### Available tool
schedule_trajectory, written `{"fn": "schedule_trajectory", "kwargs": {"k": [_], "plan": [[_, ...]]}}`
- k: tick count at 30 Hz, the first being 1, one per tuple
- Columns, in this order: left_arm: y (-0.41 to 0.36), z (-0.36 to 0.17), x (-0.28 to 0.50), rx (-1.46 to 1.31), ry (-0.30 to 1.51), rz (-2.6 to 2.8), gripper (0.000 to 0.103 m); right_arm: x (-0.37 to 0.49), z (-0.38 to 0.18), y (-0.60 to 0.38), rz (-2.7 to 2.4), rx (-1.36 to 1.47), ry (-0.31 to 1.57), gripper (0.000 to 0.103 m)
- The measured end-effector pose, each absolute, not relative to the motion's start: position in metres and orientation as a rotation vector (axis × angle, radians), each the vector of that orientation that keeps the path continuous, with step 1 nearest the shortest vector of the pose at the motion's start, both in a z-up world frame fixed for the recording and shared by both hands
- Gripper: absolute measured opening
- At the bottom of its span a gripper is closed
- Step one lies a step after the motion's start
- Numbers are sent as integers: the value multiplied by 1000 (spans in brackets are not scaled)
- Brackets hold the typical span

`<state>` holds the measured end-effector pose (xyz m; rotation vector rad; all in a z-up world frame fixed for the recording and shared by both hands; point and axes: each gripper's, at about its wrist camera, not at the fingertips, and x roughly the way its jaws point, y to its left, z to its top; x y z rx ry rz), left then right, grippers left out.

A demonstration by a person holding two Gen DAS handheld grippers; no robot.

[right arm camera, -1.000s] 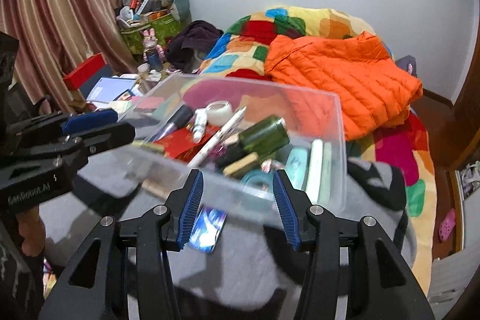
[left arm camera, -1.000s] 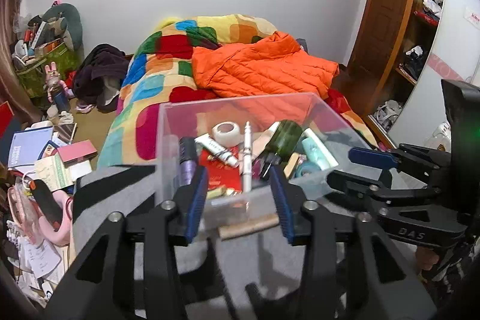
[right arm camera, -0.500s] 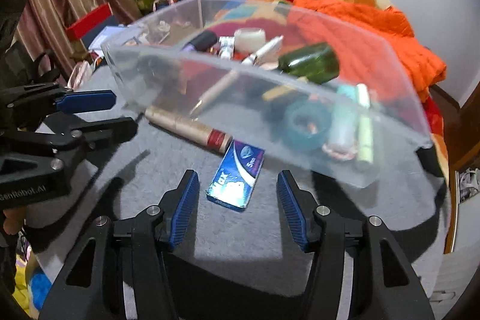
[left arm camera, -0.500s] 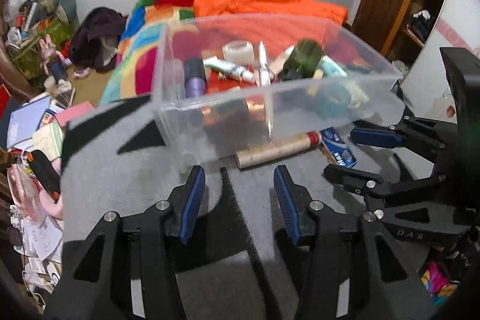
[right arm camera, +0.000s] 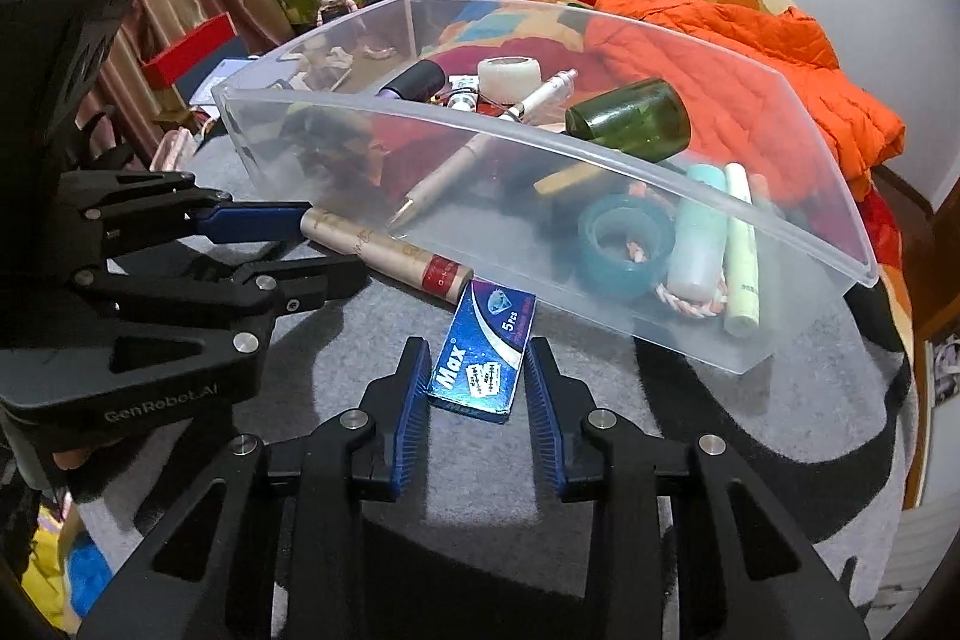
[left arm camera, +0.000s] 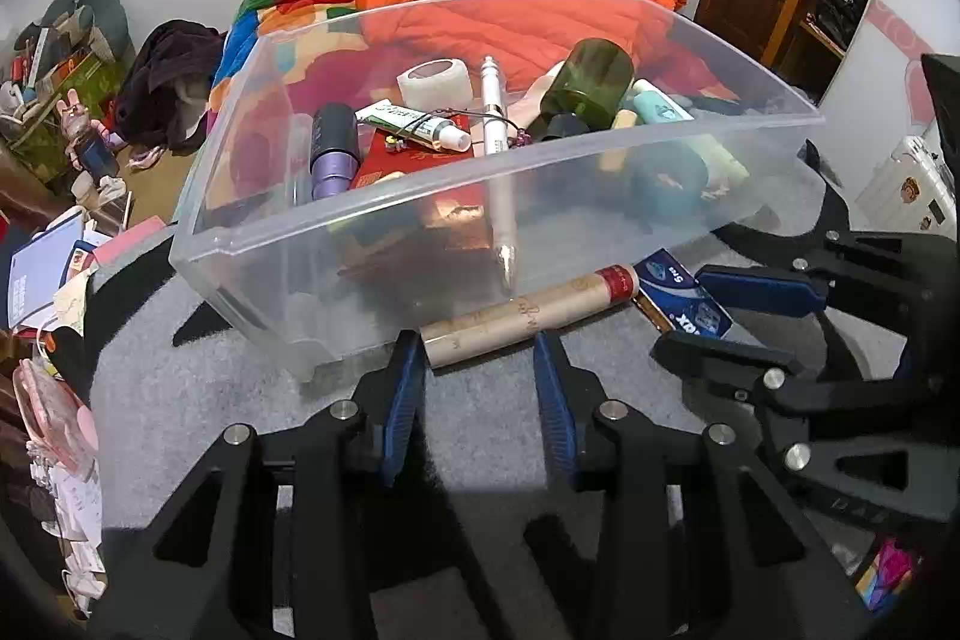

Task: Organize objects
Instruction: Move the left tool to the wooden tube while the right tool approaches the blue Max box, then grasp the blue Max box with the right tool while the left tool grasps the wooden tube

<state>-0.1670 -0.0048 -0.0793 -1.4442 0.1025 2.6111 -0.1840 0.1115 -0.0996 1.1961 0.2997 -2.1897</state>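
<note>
The clear plastic bin (left arm camera: 384, 220) sits on my grey felt table (left arm camera: 180, 400), filled with a green bottle (right arm camera: 630, 118), a pen (left arm camera: 498, 160), tape rolls and tubes. Just in front of it lie a cardboard tube (left arm camera: 528, 310) and a blue razor-blade box (right arm camera: 486, 358), touching each other. My left claw (left arm camera: 477, 364) has just been closing, its jaws either side of the tube's near end; I cannot tell whether they press it. My right claw (right arm camera: 477, 370) has also been closing, its jaws flanking the blade box, a small gap showing on each side.
</note>
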Motion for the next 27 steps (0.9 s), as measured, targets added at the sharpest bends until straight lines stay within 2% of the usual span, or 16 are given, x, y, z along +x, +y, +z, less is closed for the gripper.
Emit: {"fn": "schedule_trajectory", "kwargs": {"k": [2,8,14,19,21,26,27], "plan": [[-5,-78,-163,-1439,95,2598,32,-184,-99,115,-2196,1196,290,30],[8,-73,-131,-1412,114,2518,32,-171,-96,127,-2194,1179,308,29],[22,-61,-97,-1340,211,2481,32,-153,-97,147,-2182,1174,347,28],[21,-60,-115,-1338,243,2511,35,-154,-96,160,-2195,1213,306,28],[22,-65,-131,-1348,265,2513,45,-158,-96,160,-2211,1225,294,28],[26,-82,-160,-1415,249,2457,46,-157,-98,154,-2259,1214,343,33],[27,-82,-163,-1402,231,2454,43,-156,-98,153,-2273,1204,356,33]]}}
